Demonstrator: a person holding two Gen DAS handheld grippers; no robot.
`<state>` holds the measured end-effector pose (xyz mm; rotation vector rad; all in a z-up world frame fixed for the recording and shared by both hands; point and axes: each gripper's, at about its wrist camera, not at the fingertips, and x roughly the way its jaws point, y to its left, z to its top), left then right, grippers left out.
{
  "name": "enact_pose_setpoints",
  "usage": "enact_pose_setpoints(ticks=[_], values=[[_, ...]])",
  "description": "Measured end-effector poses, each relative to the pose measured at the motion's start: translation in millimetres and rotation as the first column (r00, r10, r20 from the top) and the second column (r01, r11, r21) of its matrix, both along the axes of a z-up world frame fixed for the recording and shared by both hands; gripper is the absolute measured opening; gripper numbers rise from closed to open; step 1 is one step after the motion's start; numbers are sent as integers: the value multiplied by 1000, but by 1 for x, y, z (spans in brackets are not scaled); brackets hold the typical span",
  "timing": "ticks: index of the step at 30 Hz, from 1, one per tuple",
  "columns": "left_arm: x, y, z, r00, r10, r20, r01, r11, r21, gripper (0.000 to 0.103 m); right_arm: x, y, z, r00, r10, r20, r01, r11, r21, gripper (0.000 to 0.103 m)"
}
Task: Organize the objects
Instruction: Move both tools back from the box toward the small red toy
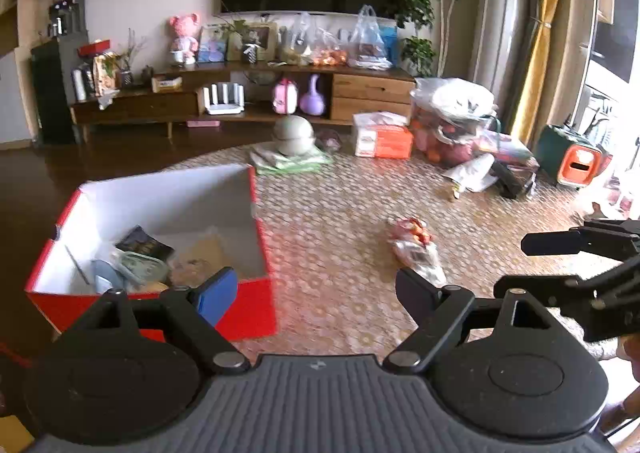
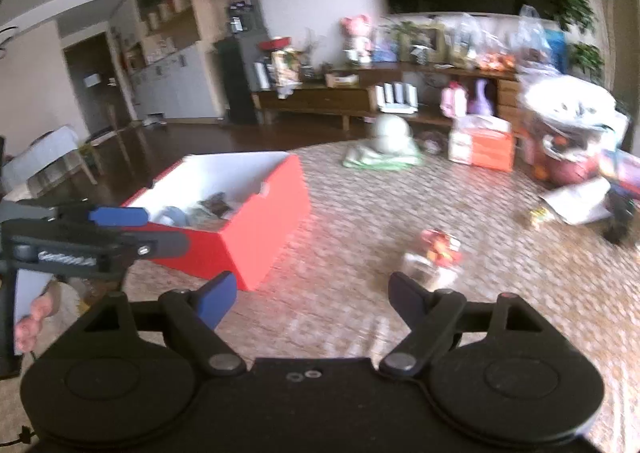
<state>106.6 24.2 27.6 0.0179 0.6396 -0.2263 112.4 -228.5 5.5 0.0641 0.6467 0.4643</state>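
Observation:
A red box with a white inside (image 1: 168, 197) stands on the patterned rug and holds several small items (image 1: 140, 261). It also shows in the right wrist view (image 2: 256, 229). A clear snack bag with red contents (image 1: 416, 249) lies on the rug to the right of the box, also in the right wrist view (image 2: 436, 253). My left gripper (image 1: 316, 297) is open and empty, above the rug between box and bag. My right gripper (image 2: 312, 297) is open and empty, just short of the bag. Each gripper shows at the edge of the other's view.
A grey-green helmet-like object on green cloth (image 1: 294, 141), an orange and white carton (image 1: 382, 135), bags of fruit (image 1: 452, 121) and papers (image 1: 474, 173) lie at the rug's far side. A wooden TV bench (image 1: 248, 93) lines the wall.

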Motion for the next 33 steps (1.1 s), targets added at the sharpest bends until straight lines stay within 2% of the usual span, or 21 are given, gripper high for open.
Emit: enact_pose_setpoints(ticks=[5, 8, 14, 21, 25, 30, 33], values=[[3, -22, -13, 999, -39, -22, 38, 999, -1, 90, 8, -26, -7, 997, -71, -15, 70, 997, -10, 83], [6, -36, -20, 999, -46, -17, 46, 999, 3, 103, 14, -38, -11, 995, -99, -20, 98, 995, -24, 83], [17, -65, -35, 998, -63, -16, 63, 998, 1, 103, 36, -54, -18, 990, -140, -20, 139, 989, -49, 83], [40, -100, -60, 995, -83, -48, 85, 995, 43, 103, 68, -67, -33, 987, -153, -43, 151, 987, -46, 83], [61, -116, -73, 992, -95, -84, 98, 995, 22, 103, 90, -70, -45, 986, -151, -66, 148, 988, -54, 83], [87, -133, -97, 986, -93, -135, 101, 993, 53, 103, 122, -74, -66, 981, -145, -131, 141, 989, -41, 83], [100, -139, -111, 987, -77, -138, 84, 996, 42, 103, 135, -72, -77, 980, -135, -143, 130, 990, -46, 83]])
